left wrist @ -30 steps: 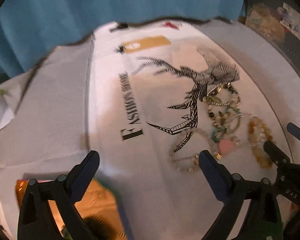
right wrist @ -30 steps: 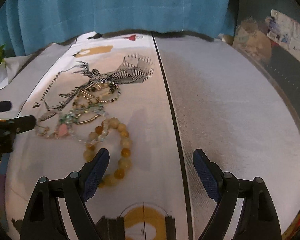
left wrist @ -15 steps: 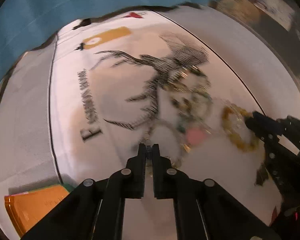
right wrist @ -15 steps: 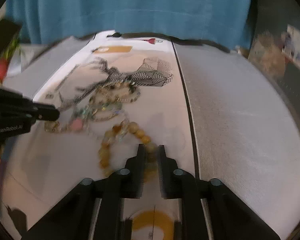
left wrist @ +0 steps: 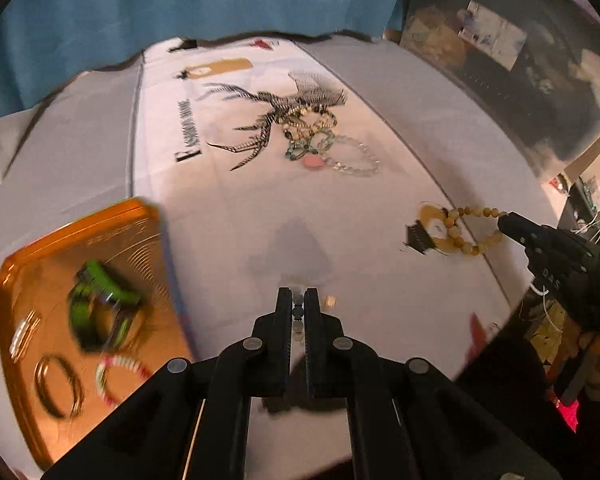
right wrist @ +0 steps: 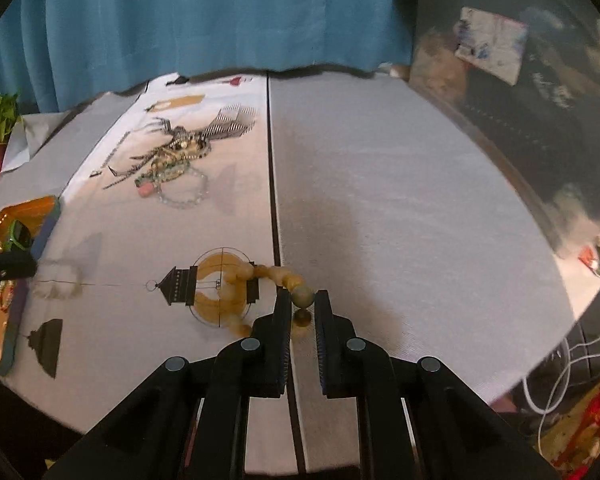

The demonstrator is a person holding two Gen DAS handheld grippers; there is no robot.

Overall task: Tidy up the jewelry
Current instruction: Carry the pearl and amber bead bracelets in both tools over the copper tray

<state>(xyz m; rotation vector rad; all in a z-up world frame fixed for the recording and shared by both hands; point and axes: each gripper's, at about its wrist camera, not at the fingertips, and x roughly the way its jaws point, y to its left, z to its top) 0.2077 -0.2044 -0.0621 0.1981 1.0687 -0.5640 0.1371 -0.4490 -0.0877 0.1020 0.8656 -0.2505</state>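
we hold the left gripper (left wrist: 299,300) clamped on a thin strand of small pale beads (left wrist: 298,314), above the white printed tablecloth (left wrist: 228,216) and just right of the orange metal tray (left wrist: 28,276). the tray holds a green bangle (left wrist: 96,312) and gold rings (left wrist: 56,384). the right gripper (right wrist: 303,300) is clamped on the amber round-bead bracelet (right wrist: 284,276), which trails onto the cloth. the remaining tangled jewelry pile (left wrist: 312,136) lies well beyond both grippers.
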